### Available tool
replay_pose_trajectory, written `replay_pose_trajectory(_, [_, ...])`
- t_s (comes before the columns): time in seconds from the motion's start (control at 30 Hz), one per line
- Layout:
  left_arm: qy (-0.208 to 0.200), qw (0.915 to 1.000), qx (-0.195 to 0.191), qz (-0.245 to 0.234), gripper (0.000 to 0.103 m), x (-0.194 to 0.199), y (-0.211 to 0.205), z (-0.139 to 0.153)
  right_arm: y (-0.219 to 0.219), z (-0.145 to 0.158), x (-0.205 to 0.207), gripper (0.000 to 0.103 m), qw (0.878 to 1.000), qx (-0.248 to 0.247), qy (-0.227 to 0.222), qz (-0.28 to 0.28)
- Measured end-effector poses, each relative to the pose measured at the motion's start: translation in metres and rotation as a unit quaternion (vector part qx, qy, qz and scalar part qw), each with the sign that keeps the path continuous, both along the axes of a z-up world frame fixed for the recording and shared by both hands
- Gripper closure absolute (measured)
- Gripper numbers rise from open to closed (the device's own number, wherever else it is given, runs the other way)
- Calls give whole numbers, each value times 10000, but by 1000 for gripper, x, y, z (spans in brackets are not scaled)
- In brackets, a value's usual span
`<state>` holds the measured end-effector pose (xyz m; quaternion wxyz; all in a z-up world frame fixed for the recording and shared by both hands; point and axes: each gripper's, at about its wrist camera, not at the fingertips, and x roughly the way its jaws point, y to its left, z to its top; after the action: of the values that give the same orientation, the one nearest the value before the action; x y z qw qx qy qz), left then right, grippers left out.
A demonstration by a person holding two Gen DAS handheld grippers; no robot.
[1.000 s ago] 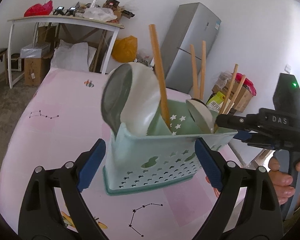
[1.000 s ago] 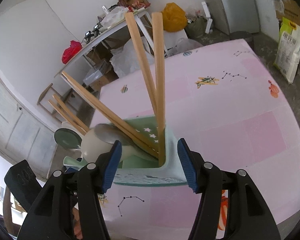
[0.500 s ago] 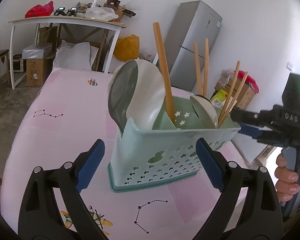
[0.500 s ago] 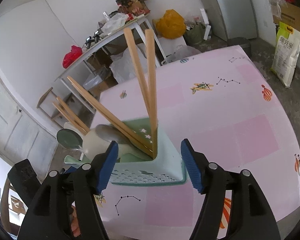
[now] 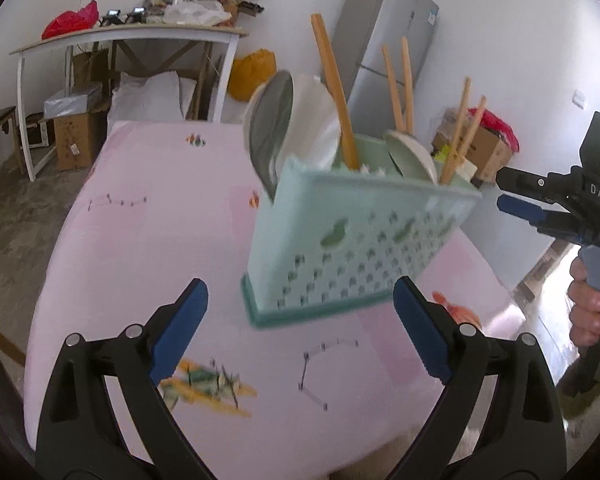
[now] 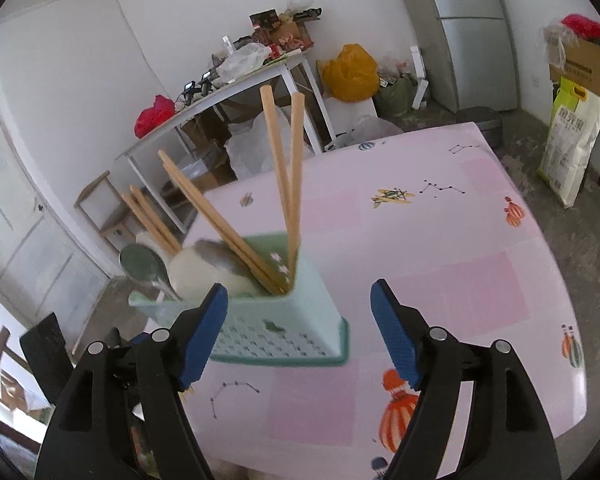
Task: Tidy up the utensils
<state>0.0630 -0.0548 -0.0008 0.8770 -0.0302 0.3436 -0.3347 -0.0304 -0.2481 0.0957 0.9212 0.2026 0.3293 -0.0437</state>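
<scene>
The left gripper [image 5: 298, 320] has its fingers wide open, holding nothing. Just past them, the green basket [image 5: 352, 240] stands tilted on the pink table [image 5: 148, 248], full of chopsticks [image 6: 294, 176] and spoons [image 5: 270, 132]. The right gripper [image 6: 298, 332] is open too, beside the basket.

A perforated mint-green plastic utensil caddy [image 5: 356, 244] stands tilted on a pink patterned tablecloth [image 5: 148, 240], bristling with wooden chopsticks [image 6: 290, 184] and spoons [image 5: 272, 136] that block any approach from above. Both grippers, jaws apart, face the caddy without touching it: the left gripper [image 5: 300, 328] before its long side, the right gripper [image 6: 300, 328] at its end. Cloth beyond the caddy lies open.
</scene>
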Motion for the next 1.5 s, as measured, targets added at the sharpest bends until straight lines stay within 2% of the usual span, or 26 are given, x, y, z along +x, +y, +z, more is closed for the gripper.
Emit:
replay_pose_trajectory(0.2, [202, 9998, -4, -72, 13, -19, -2, 7, 24, -27, -16, 28, 9978, -414, 490, 153])
replay_pose_trajectory(0.27, [174, 9998, -13, 22, 13, -25, -5, 12, 33, -40, -18, 27, 9969, -390, 660, 164])
replay_pose_trajectory(0.43, [-301, 9980, 459, 310, 9, -33, -16, 15, 59, -61, -8, 26, 9939, -539, 943, 200])
replay_pose_trajectory(0.53, [-458, 9954, 668, 513, 8, -29, -18, 15, 66, -61, -2, 20, 9953, -476, 819, 180])
replay_pose_trajectory(0.67, [-499, 9926, 744, 820, 8, -27, -15, 22, 69, -62, 0, 18, 9962, -481, 720, 58])
replay_pose_trajectory(0.97, [-641, 9821, 1238, 1268, 8, -24, -17, 28, 78, -56, -10, 12, 9935, -910, 621, -301])
replay_pose_trajectory(1.17, [-1116, 9619, 1825, 1701, 8, -29, -21, 33, 79, -49, -20, 7, 9881, -1323, 469, -635])
replay_pose_trajectory(1.23, [-1094, 9575, 1934, 1839, 8, -26, -21, 32, 80, -47, -24, 7, 9862, -1453, 395, -690])
replay_pose_trajectory(1.43, [-565, 9575, 2060, 1938, 8, -16, -18, 40, 82, -33, -31, 7, 9819, -1740, 92, -746])
replay_pose_trajectory(1.5, [-600, 9544, 2146, 1988, 8, -18, -18, 45, 82, -27, -32, 7, 9802, -1823, -14, -777])
